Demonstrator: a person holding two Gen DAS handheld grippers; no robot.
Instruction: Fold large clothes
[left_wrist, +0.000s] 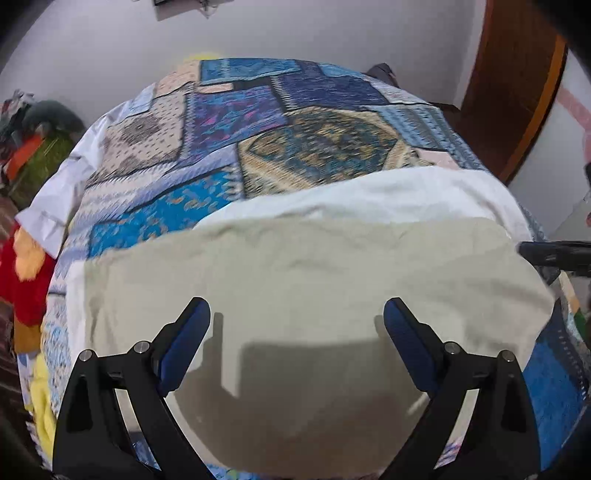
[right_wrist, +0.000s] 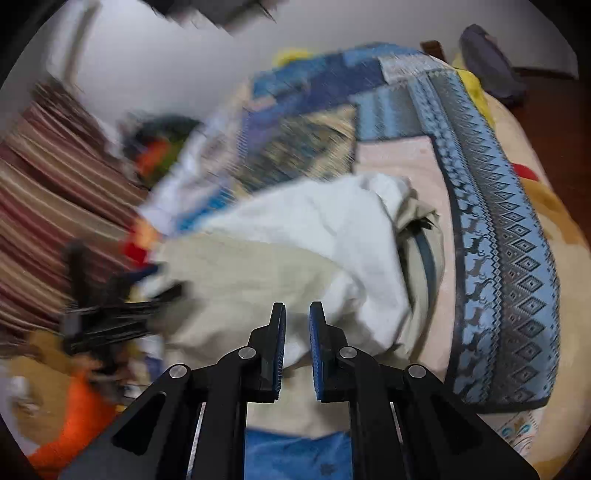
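Note:
A large beige garment (left_wrist: 306, 280) lies flat on the bed, over a white cloth (left_wrist: 369, 195) that sticks out beyond its far edge. My left gripper (left_wrist: 297, 314) hovers over the garment's near part, open wide and empty. In the right wrist view the same beige garment (right_wrist: 240, 273) and the white cloth (right_wrist: 332, 229) are bunched at their right end. My right gripper (right_wrist: 297, 314) is above the beige garment's near edge with a narrow gap between its fingers and nothing in it. The left gripper (right_wrist: 122, 306) shows blurred at the left.
The bed carries a blue patchwork-patterned cover (left_wrist: 280, 122) and a blue woven mat (right_wrist: 506, 236). A pile of coloured clothes (left_wrist: 33, 147) lies at the left by the wall. A wooden door (left_wrist: 517, 85) stands at the right. The right gripper's tip (left_wrist: 554, 253) reaches in from the right.

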